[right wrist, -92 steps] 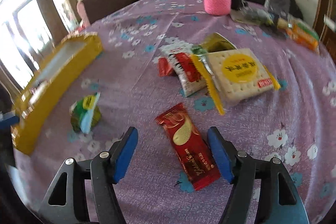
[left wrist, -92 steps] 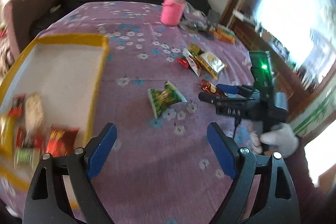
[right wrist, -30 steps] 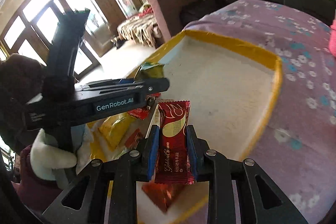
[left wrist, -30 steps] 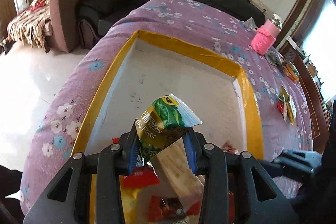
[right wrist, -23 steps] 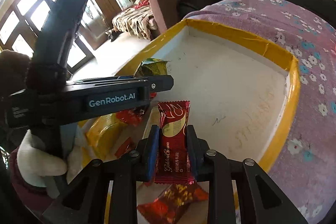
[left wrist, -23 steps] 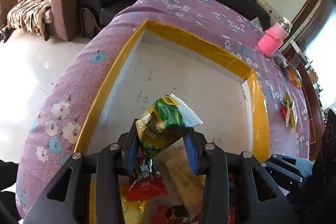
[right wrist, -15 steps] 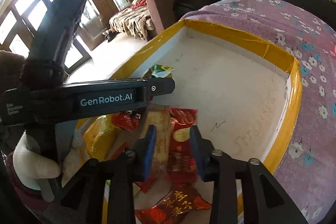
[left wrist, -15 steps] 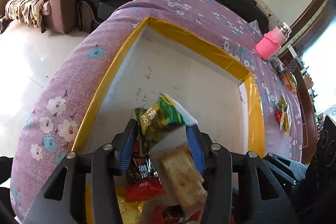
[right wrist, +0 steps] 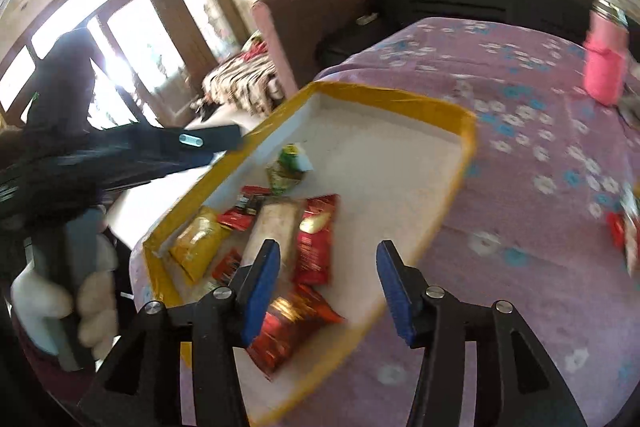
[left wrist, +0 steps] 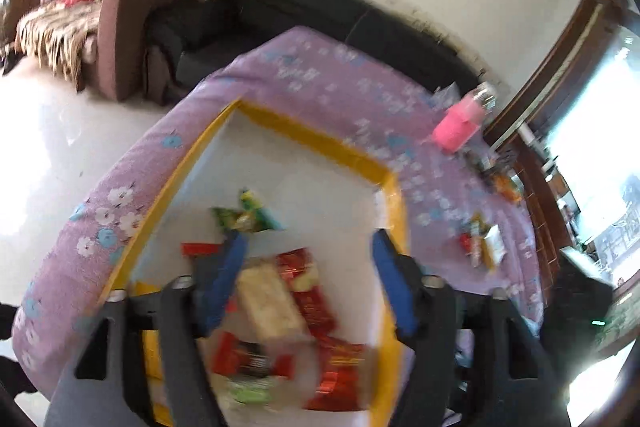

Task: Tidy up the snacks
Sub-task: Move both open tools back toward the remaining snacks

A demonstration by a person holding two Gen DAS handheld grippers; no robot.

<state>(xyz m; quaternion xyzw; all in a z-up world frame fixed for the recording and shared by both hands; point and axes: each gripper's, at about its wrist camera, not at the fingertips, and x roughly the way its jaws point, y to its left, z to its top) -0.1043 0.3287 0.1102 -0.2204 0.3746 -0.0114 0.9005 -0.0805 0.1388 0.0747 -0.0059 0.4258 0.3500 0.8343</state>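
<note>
A yellow-rimmed white tray point(left wrist: 394, 183) point(right wrist: 466, 143) lies on the purple flowered table. The green snack packet point(left wrist: 244, 217) point(right wrist: 288, 167) lies inside it beyond a pile of snacks. The red chocolate bar point(right wrist: 316, 237) point(left wrist: 304, 287) lies in the pile beside a beige cracker pack point(left wrist: 268, 301). My left gripper point(left wrist: 310, 281) is open and empty above the tray. My right gripper point(right wrist: 326, 289) is open and empty over the tray's near part. The left gripper body also shows in the right wrist view point(right wrist: 120, 151). Both views are blurred.
A pink bottle point(left wrist: 460, 125) point(right wrist: 604, 67) stands at the table's far side. Several loose snacks point(left wrist: 482, 245) lie on the cloth right of the tray. A sofa point(left wrist: 280, 15) and an armchair stand beyond the table.
Both grippers have opened and let go: the green packet and the red bar now lie in the tray. Both grippers have pulled back and up from the tray.
</note>
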